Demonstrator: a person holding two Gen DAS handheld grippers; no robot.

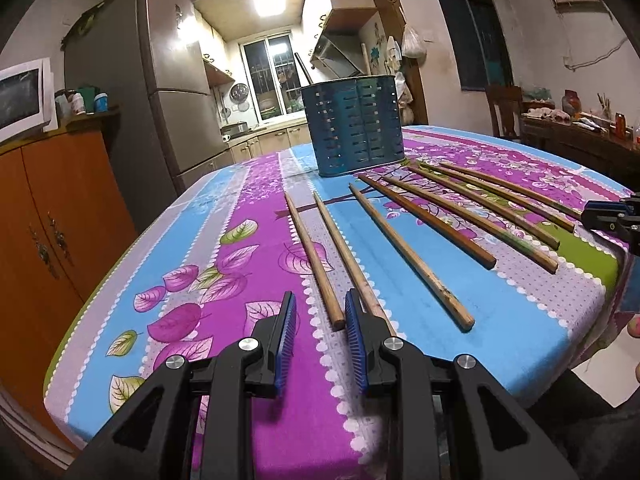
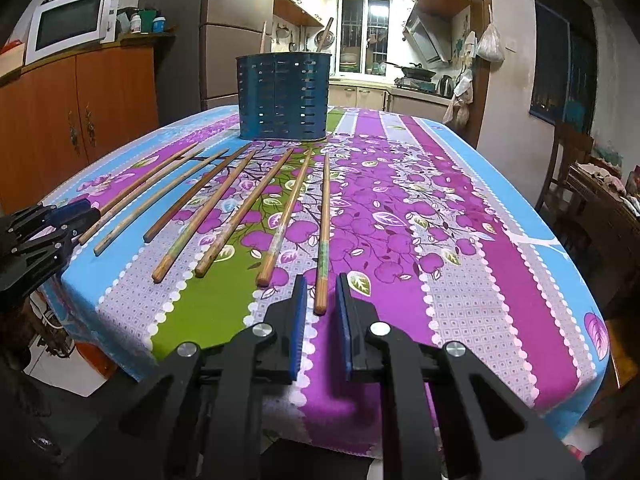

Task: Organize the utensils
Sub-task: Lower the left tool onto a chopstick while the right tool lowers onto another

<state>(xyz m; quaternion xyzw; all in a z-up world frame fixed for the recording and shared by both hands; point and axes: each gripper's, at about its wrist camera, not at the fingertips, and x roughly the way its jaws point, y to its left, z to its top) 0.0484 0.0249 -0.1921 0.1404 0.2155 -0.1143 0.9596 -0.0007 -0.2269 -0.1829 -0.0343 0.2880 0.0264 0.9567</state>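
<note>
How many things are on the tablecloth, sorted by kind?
Chopsticks: 8
Blue holder: 1
Total: 9

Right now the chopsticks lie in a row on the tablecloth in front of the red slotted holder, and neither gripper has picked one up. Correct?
Not quite: the slotted holder is blue, as the right wrist view shows. The chopsticks do lie in a row on the tablecloth before it, none picked up.
</note>
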